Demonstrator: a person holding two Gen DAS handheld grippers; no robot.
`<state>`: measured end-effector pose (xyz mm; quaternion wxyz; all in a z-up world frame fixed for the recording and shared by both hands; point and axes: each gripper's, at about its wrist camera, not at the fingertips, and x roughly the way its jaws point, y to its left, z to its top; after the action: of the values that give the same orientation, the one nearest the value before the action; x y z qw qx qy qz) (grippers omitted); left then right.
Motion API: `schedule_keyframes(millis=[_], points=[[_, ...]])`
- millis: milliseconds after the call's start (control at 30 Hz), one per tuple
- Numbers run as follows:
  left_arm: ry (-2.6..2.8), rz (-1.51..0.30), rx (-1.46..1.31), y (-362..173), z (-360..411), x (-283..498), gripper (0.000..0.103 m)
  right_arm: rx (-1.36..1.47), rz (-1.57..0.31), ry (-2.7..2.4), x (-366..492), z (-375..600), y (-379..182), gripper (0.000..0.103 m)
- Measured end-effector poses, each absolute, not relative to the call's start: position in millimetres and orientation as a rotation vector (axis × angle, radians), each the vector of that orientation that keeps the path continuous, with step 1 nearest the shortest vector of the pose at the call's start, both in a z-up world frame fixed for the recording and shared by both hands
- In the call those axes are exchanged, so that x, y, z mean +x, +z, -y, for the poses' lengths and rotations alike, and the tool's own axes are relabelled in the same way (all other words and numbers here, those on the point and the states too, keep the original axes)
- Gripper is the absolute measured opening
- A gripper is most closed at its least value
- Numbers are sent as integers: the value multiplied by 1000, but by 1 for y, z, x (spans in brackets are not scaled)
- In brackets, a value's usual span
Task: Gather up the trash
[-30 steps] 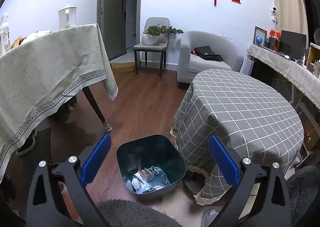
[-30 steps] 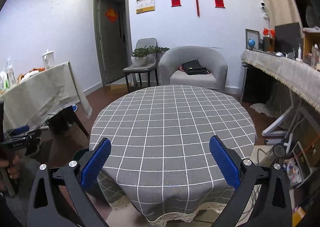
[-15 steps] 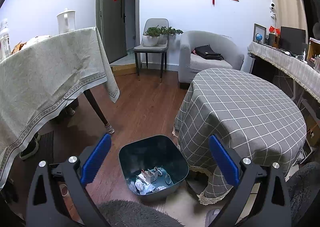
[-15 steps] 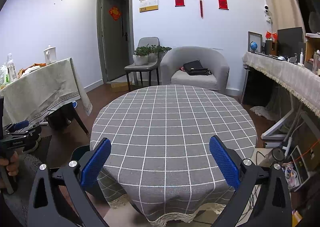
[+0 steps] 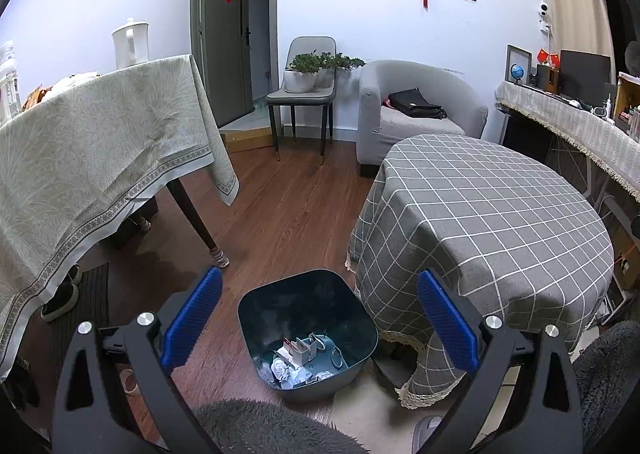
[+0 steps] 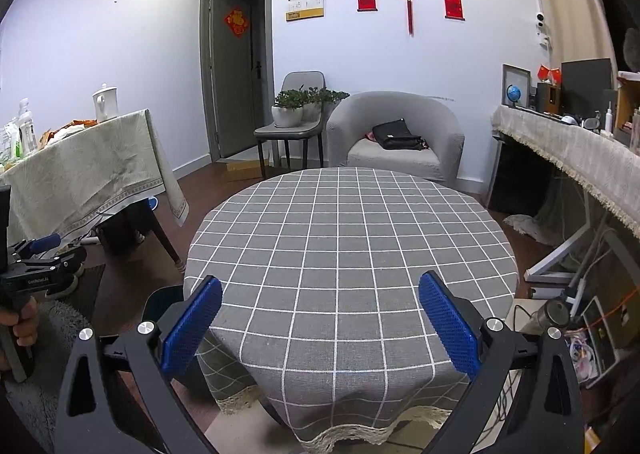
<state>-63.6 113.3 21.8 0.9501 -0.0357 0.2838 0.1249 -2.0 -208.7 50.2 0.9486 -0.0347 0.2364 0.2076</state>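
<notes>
Left wrist view: bin with trash, slightly lower than before; tabletop bare. Both jaws spread, empty. Probably finished.

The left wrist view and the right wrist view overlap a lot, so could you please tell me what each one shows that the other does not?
Only the left wrist view looks into the dark teal plastic bin on the floor, with crumpled paper and small packaging at its bottom. Only the right wrist view shows the left gripper held in a hand, and the cables and clutter under the side counter. Both show the round table with the grey checked cloth, the grey armchair and open blue-padded fingers.
</notes>
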Motion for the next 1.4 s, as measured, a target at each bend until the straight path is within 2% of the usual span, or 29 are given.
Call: schedule_keyframes(millis=[1400], points=[[251,-580,-77,19,-114,-63,100,-64,-491,418,-2,208,48,99]])
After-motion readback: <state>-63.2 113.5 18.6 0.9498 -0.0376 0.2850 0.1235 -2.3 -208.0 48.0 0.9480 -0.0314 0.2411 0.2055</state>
